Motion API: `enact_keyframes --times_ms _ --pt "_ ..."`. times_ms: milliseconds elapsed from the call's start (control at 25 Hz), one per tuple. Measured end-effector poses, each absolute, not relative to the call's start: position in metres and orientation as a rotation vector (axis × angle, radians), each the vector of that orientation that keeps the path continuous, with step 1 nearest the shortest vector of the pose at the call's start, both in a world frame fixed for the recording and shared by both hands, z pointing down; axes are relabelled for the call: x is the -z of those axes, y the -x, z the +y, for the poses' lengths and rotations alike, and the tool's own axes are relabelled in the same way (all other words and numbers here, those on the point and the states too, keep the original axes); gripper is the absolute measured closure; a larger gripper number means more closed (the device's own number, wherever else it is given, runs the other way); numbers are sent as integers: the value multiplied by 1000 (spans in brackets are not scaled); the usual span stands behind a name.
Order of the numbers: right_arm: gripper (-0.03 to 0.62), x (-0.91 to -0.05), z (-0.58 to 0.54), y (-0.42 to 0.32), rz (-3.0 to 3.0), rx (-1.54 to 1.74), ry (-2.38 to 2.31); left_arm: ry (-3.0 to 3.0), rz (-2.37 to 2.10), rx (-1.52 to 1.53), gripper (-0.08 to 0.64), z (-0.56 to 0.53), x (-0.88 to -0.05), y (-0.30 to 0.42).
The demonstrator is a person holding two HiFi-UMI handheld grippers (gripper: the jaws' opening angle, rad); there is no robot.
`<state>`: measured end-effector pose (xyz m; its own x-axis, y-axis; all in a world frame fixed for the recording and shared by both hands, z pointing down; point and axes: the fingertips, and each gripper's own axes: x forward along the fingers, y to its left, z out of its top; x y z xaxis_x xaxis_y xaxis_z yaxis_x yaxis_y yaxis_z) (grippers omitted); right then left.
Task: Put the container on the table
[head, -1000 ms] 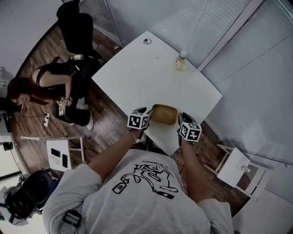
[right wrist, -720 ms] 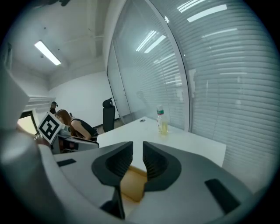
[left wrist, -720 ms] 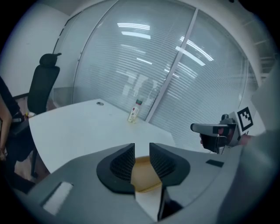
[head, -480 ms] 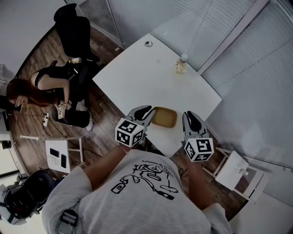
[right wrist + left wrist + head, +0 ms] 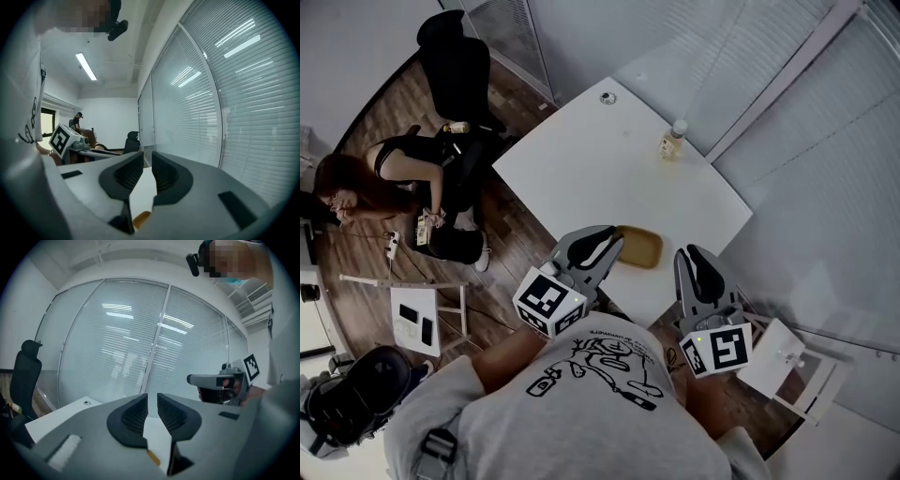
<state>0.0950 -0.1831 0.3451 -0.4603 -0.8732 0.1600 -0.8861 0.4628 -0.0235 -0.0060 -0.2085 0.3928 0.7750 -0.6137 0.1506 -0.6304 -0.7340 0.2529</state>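
Note:
The container [image 5: 639,246], a shallow tan tray, lies on the white table [image 5: 609,159] near its front corner, and nothing holds it. My left gripper [image 5: 606,240] hangs well above the tray's left end. Its jaws are closing, a narrow gap remains, and nothing is between them. My right gripper [image 5: 697,260] is lifted above the table's front right edge, its jaws also a slit apart and empty. The left gripper view shows the left gripper [image 5: 152,399] pointing level at the blinds, with a sliver of the container [image 5: 153,458] below. In the right gripper view an orange sliver of the container [image 5: 141,218] lies under the right gripper [image 5: 147,160].
A small bottle [image 5: 672,141] stands at the table's far right edge and a small round object [image 5: 607,97] at its far corner. A black office chair [image 5: 459,47] and a crouching person [image 5: 403,173] are at the left. A white stool [image 5: 780,352] stands at the right.
Both grippers have let go of the container's ends and risen straight up toward the head camera. The left jaws have narrowed. The container stays on the table.

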Motion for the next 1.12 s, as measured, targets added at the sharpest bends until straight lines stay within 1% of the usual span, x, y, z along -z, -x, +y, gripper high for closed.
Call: enact_keyframes --times_ms 320,1120 --pt "545 -327 -178 -81 -2612 -137 -1530 -2738 -955 -5 497 -201 -353 7" --pt "546 -321 -185 -83 -2609 -136 -1555 -2699 -926 4 497 -209 -360 2"
